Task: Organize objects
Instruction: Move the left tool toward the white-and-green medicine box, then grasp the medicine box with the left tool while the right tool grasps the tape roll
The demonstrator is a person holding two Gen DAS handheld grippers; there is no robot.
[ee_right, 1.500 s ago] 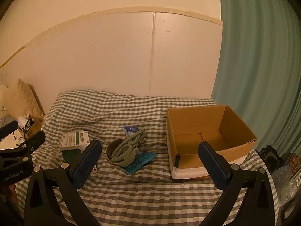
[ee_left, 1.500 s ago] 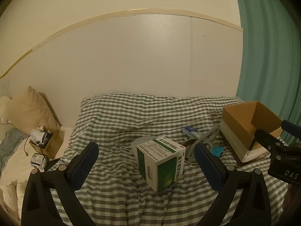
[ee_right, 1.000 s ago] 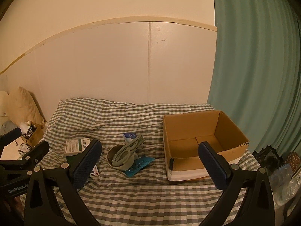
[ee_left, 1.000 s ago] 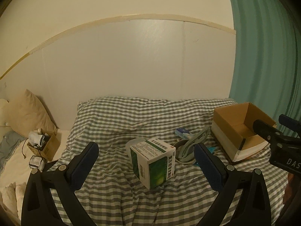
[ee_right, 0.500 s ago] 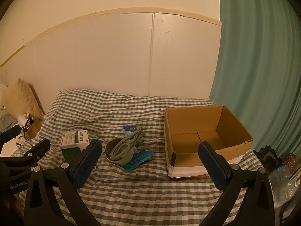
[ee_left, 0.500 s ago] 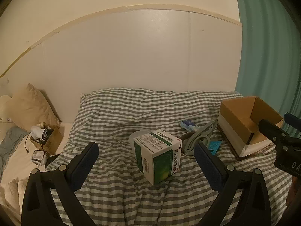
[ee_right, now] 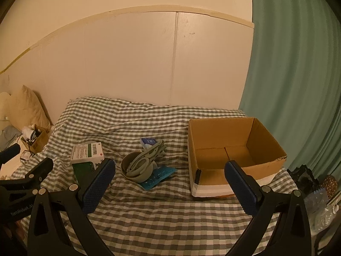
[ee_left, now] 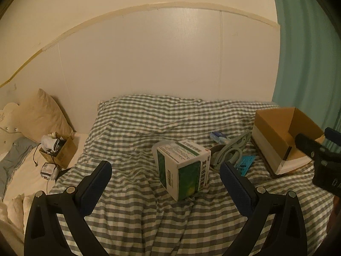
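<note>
A green and white carton (ee_left: 183,169) lies on the checked bedspread (ee_left: 149,213), just ahead of my open, empty left gripper (ee_left: 165,175). It also shows in the right wrist view (ee_right: 88,155). Right of it sits a grey bowl (ee_right: 136,170) holding a grey folded object (ee_right: 147,155), with a small blue box (ee_right: 149,141) behind and a blue packet (ee_right: 158,176) in front. An open, empty cardboard box (ee_right: 230,155) stands at the right. My right gripper (ee_right: 170,177) is open and empty, short of the bowl and the box.
A small brown box of clutter (ee_left: 57,149) and a pillow (ee_left: 44,115) lie off the bed's left side. A teal curtain (ee_right: 298,64) hangs at the right, with bags (ee_right: 319,192) on the floor below it. A pale wall panel (ee_right: 149,64) backs the bed.
Both grippers swayed slightly, pulling back then coming forward again; the views shifted little. Both stay open and empty. No object on the bed has moved.
</note>
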